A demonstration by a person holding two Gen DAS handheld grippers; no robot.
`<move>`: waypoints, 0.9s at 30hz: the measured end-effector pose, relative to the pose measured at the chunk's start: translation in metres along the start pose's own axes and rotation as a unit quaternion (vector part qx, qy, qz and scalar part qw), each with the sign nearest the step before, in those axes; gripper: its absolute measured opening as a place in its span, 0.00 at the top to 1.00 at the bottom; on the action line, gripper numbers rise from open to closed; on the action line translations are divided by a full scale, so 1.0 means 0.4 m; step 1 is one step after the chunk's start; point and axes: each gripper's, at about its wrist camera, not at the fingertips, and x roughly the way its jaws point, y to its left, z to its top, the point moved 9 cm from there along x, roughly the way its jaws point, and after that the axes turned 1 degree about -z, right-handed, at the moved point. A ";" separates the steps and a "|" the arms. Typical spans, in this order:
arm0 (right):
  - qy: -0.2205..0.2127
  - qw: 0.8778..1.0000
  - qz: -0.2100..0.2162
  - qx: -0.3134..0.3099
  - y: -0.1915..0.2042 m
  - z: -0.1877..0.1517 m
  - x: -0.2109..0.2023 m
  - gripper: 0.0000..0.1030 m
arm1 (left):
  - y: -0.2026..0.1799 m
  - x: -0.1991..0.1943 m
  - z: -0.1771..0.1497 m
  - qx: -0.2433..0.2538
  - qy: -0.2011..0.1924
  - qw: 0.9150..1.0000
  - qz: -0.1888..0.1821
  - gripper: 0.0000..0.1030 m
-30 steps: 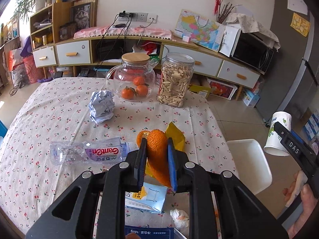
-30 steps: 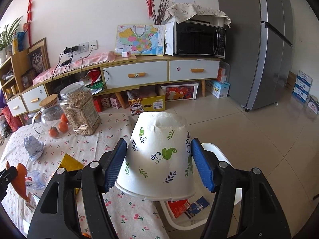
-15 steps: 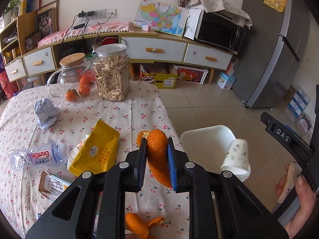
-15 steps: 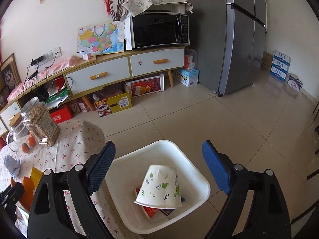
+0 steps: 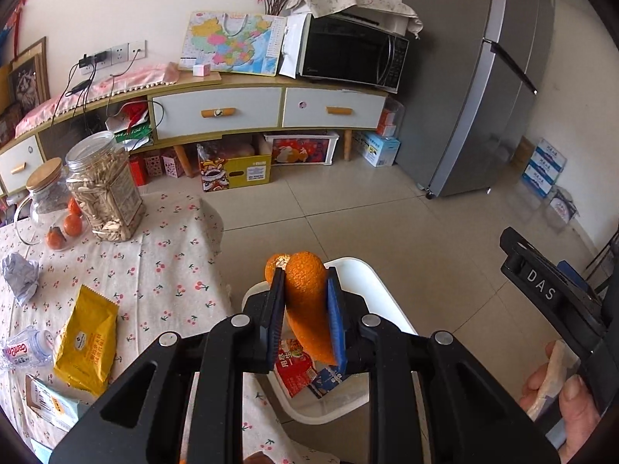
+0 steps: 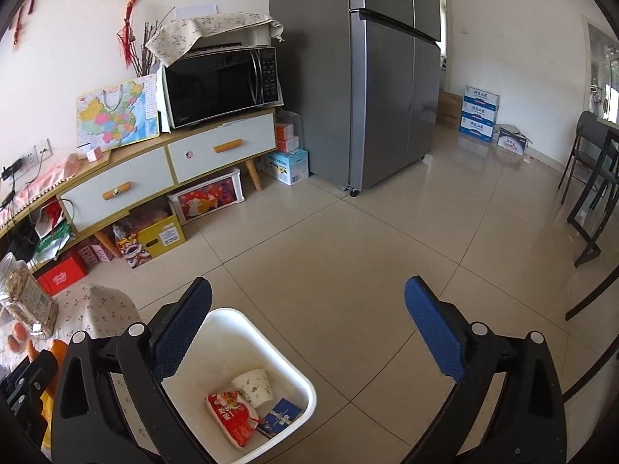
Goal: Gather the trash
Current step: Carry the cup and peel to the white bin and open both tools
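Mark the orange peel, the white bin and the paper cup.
orange peel [image 5: 307, 294], left wrist view, middle of the peel between the pads.
white bin [image 6: 271, 352], right wrist view, far rim.
paper cup [image 6: 253, 384], right wrist view, its side wall.

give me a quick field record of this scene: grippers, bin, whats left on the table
left gripper: shut on orange peel, above the bin
right gripper: jaws opening, nothing between them
bin: white, on the floor beside the table; holds paper cup, red wrapper, blue packet
table: yellow bag, bottle, crumpled paper
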 end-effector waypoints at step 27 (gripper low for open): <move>-0.034 0.998 0.018 -0.054 0.074 -0.006 -0.070 0.07 | 0.076 -0.042 0.015 0.006 -0.016 0.997 0.076 0.16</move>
